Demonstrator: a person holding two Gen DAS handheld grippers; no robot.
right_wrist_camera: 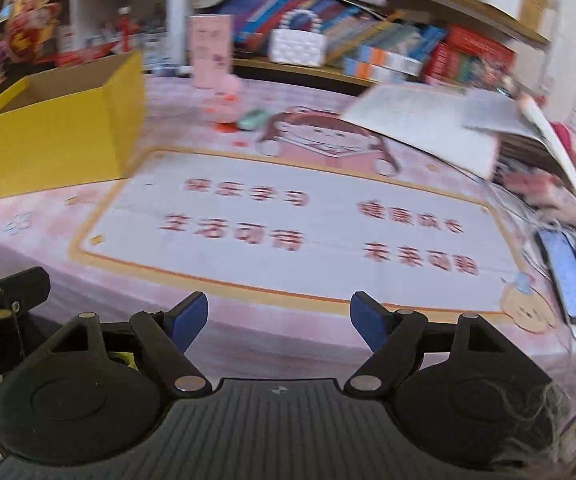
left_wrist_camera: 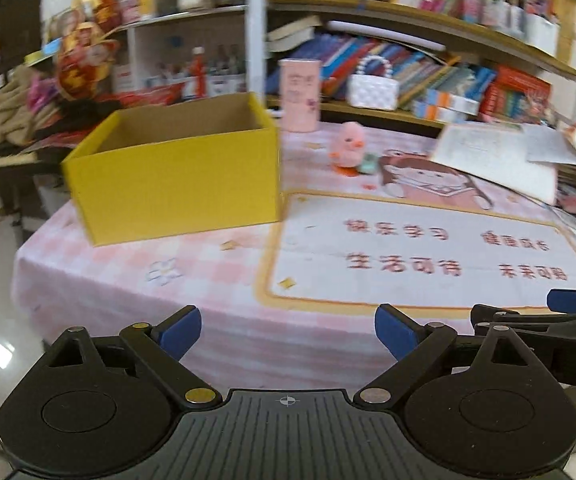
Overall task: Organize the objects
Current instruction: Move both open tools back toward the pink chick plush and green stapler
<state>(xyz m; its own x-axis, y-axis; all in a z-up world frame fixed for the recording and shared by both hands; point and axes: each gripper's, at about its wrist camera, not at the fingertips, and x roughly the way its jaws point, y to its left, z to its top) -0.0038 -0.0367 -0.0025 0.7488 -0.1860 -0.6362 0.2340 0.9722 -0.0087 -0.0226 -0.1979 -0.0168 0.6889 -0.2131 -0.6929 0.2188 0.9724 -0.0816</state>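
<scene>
An open yellow cardboard box (left_wrist_camera: 176, 176) stands on the left of the pink table (left_wrist_camera: 208, 280); it also shows in the right wrist view (right_wrist_camera: 56, 128). A small pink duck toy (left_wrist_camera: 348, 146) and a mint-green small object (left_wrist_camera: 370, 164) sit at the far middle, also in the right wrist view as duck toy (right_wrist_camera: 228, 92) and green object (right_wrist_camera: 252, 118). My left gripper (left_wrist_camera: 288, 332) is open and empty at the table's near edge. My right gripper (right_wrist_camera: 279, 322) is open and empty too, beside the left one (right_wrist_camera: 8, 292).
A pink cylinder (left_wrist_camera: 300, 94) and a white beaded bag (left_wrist_camera: 372, 88) stand at the back by bookshelves. Open books and papers (left_wrist_camera: 500, 156) pile at the right. A phone (right_wrist_camera: 568, 276) lies at the right edge. A large printed mat (left_wrist_camera: 428, 252) covers the middle.
</scene>
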